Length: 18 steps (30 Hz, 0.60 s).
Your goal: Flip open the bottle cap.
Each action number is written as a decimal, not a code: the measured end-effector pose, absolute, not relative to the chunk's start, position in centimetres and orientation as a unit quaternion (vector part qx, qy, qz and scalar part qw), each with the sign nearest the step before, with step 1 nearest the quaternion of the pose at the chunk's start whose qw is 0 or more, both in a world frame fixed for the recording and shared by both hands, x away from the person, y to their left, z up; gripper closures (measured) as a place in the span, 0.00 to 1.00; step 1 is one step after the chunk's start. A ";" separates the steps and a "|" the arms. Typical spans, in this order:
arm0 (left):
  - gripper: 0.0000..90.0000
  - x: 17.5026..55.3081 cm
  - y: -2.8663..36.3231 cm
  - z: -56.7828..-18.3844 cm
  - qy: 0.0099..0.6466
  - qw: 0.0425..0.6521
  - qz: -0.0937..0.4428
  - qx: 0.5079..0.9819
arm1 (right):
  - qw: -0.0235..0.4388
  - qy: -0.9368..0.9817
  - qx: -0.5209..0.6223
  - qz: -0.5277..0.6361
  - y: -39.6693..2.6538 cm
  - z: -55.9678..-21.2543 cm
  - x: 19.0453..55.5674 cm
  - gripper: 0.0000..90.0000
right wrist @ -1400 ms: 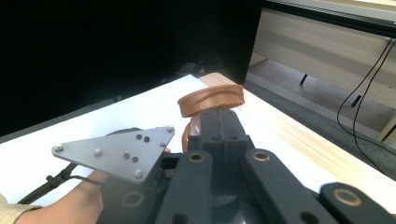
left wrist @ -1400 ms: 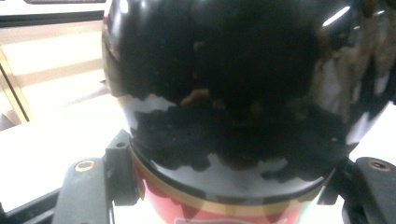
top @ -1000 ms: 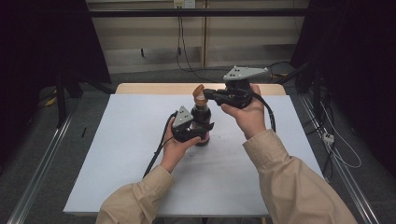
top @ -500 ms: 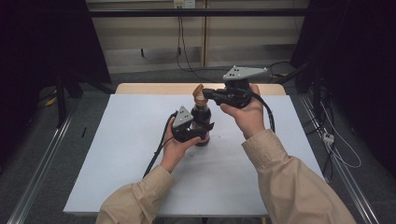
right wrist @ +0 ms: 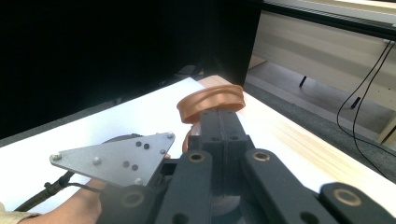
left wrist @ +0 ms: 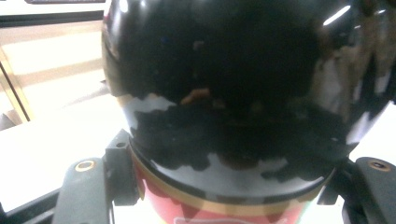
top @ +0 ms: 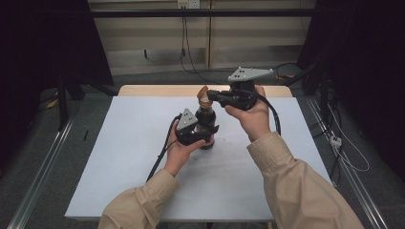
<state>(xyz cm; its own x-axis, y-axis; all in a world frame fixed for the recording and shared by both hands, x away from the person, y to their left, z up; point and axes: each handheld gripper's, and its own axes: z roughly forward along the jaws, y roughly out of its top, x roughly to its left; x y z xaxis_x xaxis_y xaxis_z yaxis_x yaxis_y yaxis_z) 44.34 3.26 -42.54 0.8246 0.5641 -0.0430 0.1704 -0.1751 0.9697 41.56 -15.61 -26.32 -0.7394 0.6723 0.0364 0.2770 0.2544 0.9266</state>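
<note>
Bottle (top: 206, 119) stands upright near the middle of the white worktop (top: 119, 157), a squat dark thing with a glossy black rounded shoulder. In the left gripper view its body (left wrist: 224, 93) swells black and shiny, mirroring the room, and below the bulge run a thin gold band and a red label whose print is cut off at the picture's edge. The left hand-held gripper (top: 203, 134) is clamped on the bottle low down, one black jaw at each side of the body in its own view. Above the neck, a copper-brown ring-shaped cap (top: 203, 95) sits tilted, clear of the bottle's top; in the right gripper view the cap (right wrist: 212, 100) looks like a ribbed band with an open hollow. The right hand-held gripper (top: 210, 95) has its jaws pressed together on the cap's rim, holding it just over the neck. Both hands come in on tan sleeves (top: 296, 186). A pale wooden strip (top: 157, 89) edges the worktop's far side, with cables (top: 188, 43) hanging beyond.
</note>
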 end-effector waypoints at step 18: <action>0.34 44.3 3.2 -42.5 0.245 0.593 0.166 0.749 | 0.188 0.768 0.306 0.531 -15.2 -26.4 41.9 1.00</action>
<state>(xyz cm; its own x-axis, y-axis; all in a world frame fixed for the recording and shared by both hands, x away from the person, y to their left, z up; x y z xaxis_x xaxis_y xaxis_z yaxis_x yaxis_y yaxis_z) 44.33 3.23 -42.54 0.8244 0.5644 -0.0415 0.1702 -0.1773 0.9693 41.88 -15.21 -26.36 -0.7426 0.6687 0.0368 0.2706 0.2494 0.9298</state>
